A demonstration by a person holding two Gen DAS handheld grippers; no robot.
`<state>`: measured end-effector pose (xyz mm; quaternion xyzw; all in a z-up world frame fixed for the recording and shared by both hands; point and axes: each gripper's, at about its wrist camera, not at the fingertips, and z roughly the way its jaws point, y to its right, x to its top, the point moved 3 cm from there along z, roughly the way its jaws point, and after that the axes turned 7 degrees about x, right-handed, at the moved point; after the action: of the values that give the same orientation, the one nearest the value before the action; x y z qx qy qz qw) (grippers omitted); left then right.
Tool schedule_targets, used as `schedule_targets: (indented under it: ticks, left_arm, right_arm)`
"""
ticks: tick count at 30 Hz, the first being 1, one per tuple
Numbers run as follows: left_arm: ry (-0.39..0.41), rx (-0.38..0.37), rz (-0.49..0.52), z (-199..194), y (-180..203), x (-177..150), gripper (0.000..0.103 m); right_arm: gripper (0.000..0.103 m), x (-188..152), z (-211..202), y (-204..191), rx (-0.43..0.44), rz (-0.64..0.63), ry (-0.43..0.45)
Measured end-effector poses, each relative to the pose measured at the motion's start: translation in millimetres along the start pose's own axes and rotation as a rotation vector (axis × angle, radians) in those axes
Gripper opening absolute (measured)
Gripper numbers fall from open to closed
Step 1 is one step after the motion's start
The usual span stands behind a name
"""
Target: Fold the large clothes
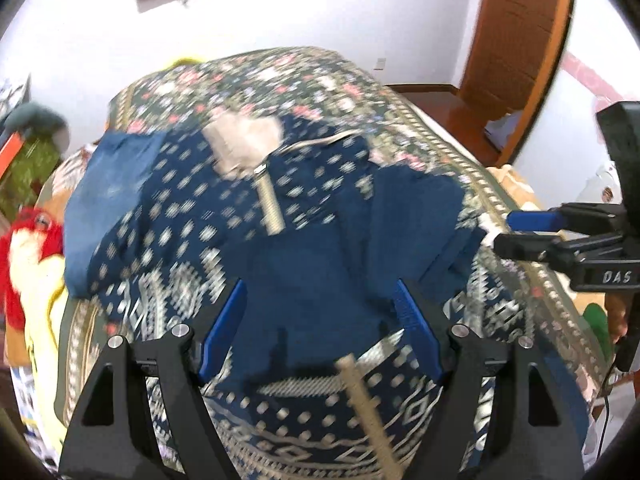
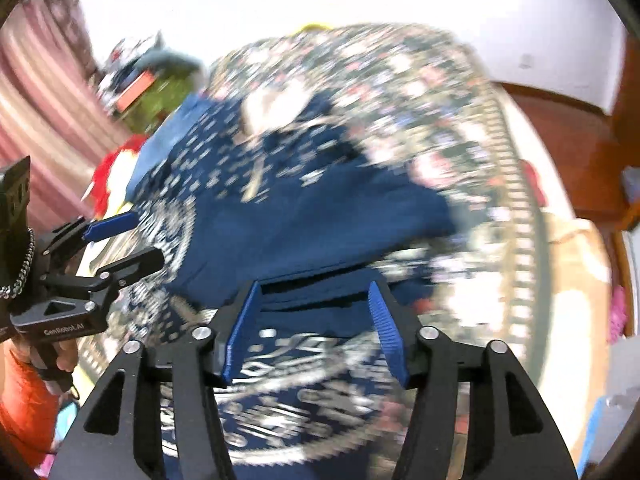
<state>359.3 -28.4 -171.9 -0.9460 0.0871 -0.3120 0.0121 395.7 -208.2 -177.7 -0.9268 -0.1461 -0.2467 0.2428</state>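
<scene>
A large navy garment with a white pattern and a beige zipper (image 1: 272, 208) lies spread on the bed, its plain blue sleeves folded in over the body (image 1: 304, 280). It also shows, blurred, in the right wrist view (image 2: 320, 216). My left gripper (image 1: 320, 292) is open above the garment's lower middle, holding nothing. It also shows in the right wrist view (image 2: 120, 236), open. My right gripper (image 2: 316, 292) is open over the folded plain blue part, holding nothing. It shows in the left wrist view (image 1: 504, 232) at the bed's right edge, open.
The bed has a flowered cover (image 1: 280, 80) with a patterned border. Red and yellow clothes (image 1: 28, 248) lie at the left edge. A wooden door (image 1: 516, 52) and wooden floor are at the right. Pink curtains (image 2: 48, 92) hang at the left.
</scene>
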Motion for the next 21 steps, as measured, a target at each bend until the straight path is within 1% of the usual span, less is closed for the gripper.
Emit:
schedule_targets:
  ticks: [3, 5, 6, 8, 10, 14, 16, 17, 18, 19, 20, 21]
  left_arm:
    - [-0.001, -0.057, 0.041, 7.8, 23.9, 18.0, 0.075]
    - [-0.025, -0.116, 0.068, 18.0, 44.2, 29.5, 0.075]
    - [-0.033, -0.128, 0.076, 22.7, 51.4, 33.0, 0.075]
    - [-0.058, -0.15, 0.109, 38.4, 74.3, 42.8, 0.075]
    - [-0.076, -0.171, 0.135, 51.4, 93.3, 48.2, 0.075]
    - [-0.129, -0.224, 0.138, 80.0, 120.6, 57.9, 0.075]
    - [-0.14, -0.223, 0.14, 93.1, 129.7, 61.7, 0.073]
    - [-0.149, -0.214, 0.138, 101.9, 133.4, 63.7, 0.069]
    - [-0.159, -0.211, 0.134, 108.4, 135.3, 64.3, 0.062]
    - [-0.174, -0.205, 0.133, 116.7, 137.4, 64.4, 0.058]
    - [-0.186, -0.196, 0.134, 124.8, 139.7, 64.4, 0.051]
    - [-0.199, -0.185, 0.131, 131.1, 139.1, 63.5, 0.048]
  right_arm:
    - [0.055, -1.2, -17.3, 24.9, -0.09, 0.023, 0.052]
    - [0.055, -1.9, -23.5, 40.2, -0.119, 0.046, 0.068]
    - [0.056, -3.1, -25.0, 48.0, -0.135, 0.065, 0.071]
    - [0.056, -6.2, -26.2, 60.7, -0.152, 0.095, 0.076]
    - [0.056, -11.6, -28.7, 74.1, -0.151, 0.128, 0.078]
    - [0.056, -22.4, -25.7, 92.9, -0.16, 0.171, 0.059]
    - [0.056, -26.3, -22.2, 99.2, -0.159, 0.182, 0.047]
    - [0.056, -27.7, -19.9, 102.6, -0.159, 0.189, 0.038]
    - [0.056, -28.5, -18.2, 105.2, -0.155, 0.193, 0.034]
    - [0.056, -29.5, -17.3, 107.7, -0.152, 0.195, 0.031]
    - [0.056, -29.5, -15.7, 108.7, -0.152, 0.196, 0.028]
    - [0.056, -29.3, -13.8, 109.7, -0.152, 0.196, 0.025]
